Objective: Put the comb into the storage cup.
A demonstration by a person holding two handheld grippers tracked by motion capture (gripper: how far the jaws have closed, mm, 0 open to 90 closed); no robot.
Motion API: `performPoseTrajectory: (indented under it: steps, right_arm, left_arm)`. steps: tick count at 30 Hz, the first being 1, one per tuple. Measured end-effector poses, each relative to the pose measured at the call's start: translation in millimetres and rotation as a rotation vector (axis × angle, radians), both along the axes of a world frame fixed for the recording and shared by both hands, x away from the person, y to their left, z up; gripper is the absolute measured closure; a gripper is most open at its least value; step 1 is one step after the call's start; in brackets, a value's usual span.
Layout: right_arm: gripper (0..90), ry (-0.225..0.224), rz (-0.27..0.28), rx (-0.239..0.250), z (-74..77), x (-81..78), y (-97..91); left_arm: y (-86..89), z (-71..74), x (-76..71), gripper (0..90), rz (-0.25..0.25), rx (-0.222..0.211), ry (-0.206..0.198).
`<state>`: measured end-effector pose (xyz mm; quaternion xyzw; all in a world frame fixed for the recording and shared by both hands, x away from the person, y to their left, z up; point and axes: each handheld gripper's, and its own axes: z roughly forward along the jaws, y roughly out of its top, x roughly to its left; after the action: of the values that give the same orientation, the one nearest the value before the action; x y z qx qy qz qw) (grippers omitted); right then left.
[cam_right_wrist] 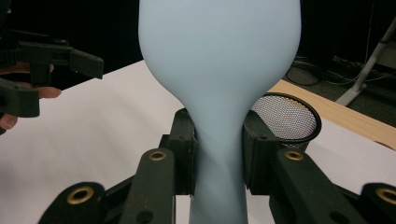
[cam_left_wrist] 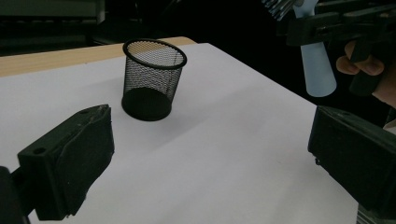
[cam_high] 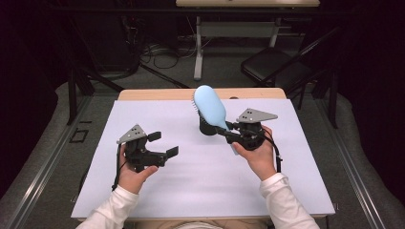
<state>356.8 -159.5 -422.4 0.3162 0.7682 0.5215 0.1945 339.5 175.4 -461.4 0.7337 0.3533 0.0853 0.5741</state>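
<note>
Above the white table (cam_high: pixel 143 200), right gripper (cam_right_wrist: pixel 218 154) is clamped on the pale blue hairbrush (cam_high: pixel 210 106) neck over the mesh cup (cam_left_wrist: pixel 153 79); left gripper (cam_high: pixel 162 144), jaws apart, holds nothing; advise lowering handle-first, vertically, centred in the cup.

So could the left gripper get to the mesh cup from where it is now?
Probably yes. The left gripper is open and holds nothing, and bare white table lies between it and the upright mesh cup. The right gripper, clamped on the blue hairbrush, hovers near the cup and might crowd it.
</note>
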Motion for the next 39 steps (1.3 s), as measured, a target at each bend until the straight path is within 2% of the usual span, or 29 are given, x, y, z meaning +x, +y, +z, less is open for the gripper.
performPoseTrajectory:
  steps: [9, 15, 29, 36, 39]
  right_arm:
    - [69.7, -0.001, -0.005, -0.002, -0.6, 0.7, -0.1]
    - [69.7, -0.003, -0.007, -0.002, -0.5, 0.5, -0.1]
    - [69.7, -0.010, -0.006, -0.003, -0.7, -0.2, 0.8]
    - [69.7, -0.011, -0.005, -0.005, -1.0, -0.7, 1.7]
    - [69.7, -0.010, -0.003, -0.005, -1.6, -0.7, 2.5]
  left_arm:
    - [-5.0, 16.2, 7.0, 0.6, -0.031, -0.017, 0.019]
    - [-6.1, 29.0, 10.3, 0.6, -0.035, -0.026, 0.028]
    - [-5.6, 47.3, 24.7, 2.6, -0.034, -0.025, 0.059]
    - [-8.0, 57.0, 32.7, 3.0, -0.034, -0.042, 0.080]
    - [-10.2, 61.1, 36.3, 4.8, -0.035, -0.031, 0.084]
